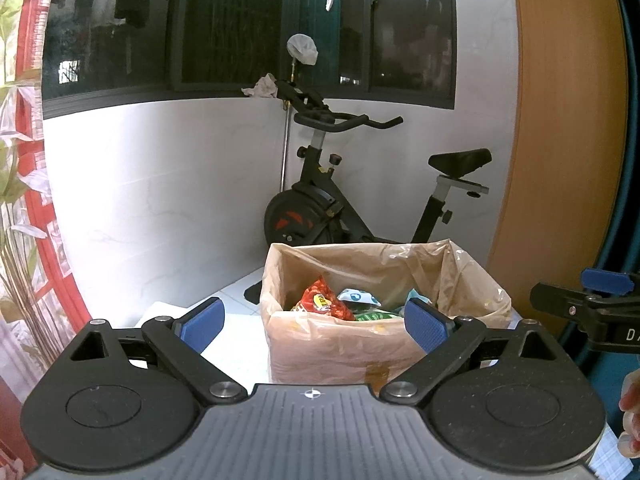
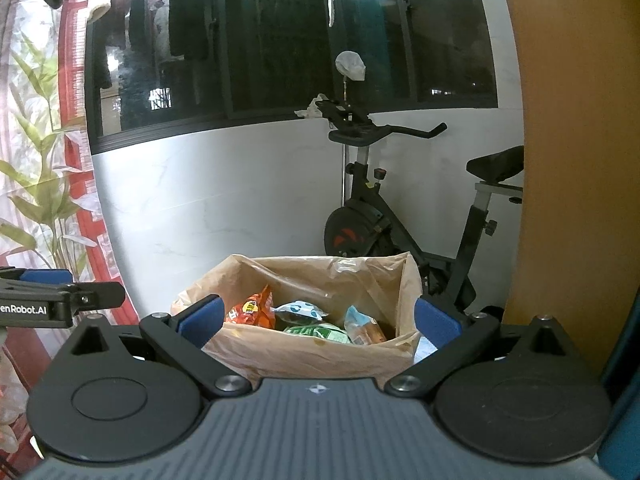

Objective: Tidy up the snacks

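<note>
**Snacks in the box, both grippers empty**

Left wrist view: the left gripper [image 1: 316, 322] has its jaws spread wide with nothing between the blue pads [image 1: 202, 326]. Straight ahead of it, slightly toward its right finger, stands a cardboard box [image 1: 332, 354] lined with a thin plastic bag [image 1: 472, 280]. Inside lie a red snack packet [image 1: 326, 300], a pale blue-and-white packet [image 1: 358, 296] and a green packet [image 1: 374, 315]. The right finger's pad overlaps the box's near right corner in the picture; whether it touches I cannot tell. At the right edge the other tool pokes in, with a hand [image 1: 632, 412] below it. An exercise bike [image 1: 360, 200] stands well beyond the box.

Right wrist view: the right gripper [image 2: 318, 322] is likewise agape and holds nothing. The box sits directly ahead, framed between its two fingers, and the same packets show, plus a light blue packet [image 2: 358, 322] toward the right finger. The left gripper's side shows at the far left edge.

Progress, as a judgement: several snacks already sit in the box, so the gathering looks well along or finished. No loose snack shows outside the box in either view, so what remains cannot be settled from here; perhaps only tidying inside the box.
</note>
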The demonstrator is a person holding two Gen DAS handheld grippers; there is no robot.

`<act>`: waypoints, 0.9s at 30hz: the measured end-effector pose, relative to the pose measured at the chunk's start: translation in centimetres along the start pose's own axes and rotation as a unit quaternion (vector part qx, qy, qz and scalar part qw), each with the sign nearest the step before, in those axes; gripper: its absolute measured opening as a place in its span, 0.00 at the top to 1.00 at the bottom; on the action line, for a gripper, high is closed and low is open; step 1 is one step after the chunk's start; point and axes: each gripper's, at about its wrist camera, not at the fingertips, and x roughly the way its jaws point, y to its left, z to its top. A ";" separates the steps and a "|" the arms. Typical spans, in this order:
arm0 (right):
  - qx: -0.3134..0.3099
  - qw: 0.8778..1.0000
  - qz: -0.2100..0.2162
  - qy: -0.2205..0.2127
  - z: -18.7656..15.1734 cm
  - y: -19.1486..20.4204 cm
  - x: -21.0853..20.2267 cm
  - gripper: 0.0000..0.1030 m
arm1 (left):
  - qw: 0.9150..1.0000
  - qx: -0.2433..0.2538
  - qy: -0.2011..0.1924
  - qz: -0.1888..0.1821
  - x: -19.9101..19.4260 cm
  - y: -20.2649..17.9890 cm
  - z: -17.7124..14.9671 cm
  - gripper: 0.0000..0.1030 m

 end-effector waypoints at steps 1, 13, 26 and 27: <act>0.000 1.000 0.000 0.000 0.0 0.0 0.0 0.00 | 1.000 0.001 0.000 0.001 0.0 0.0 0.0 0.05; -0.004 1.000 -0.002 -0.005 -0.1 -0.1 -0.3 0.00 | 1.000 -0.004 -0.004 0.009 -0.5 0.1 0.0 0.05; -0.004 1.000 0.002 -0.005 -0.2 -0.2 -0.1 0.00 | 1.000 -0.019 -0.003 0.018 -0.9 0.6 -0.1 0.05; -0.004 1.000 0.002 -0.005 -0.2 -0.2 -0.1 0.00 | 1.000 -0.020 -0.003 0.019 -1.0 0.6 -0.1 0.05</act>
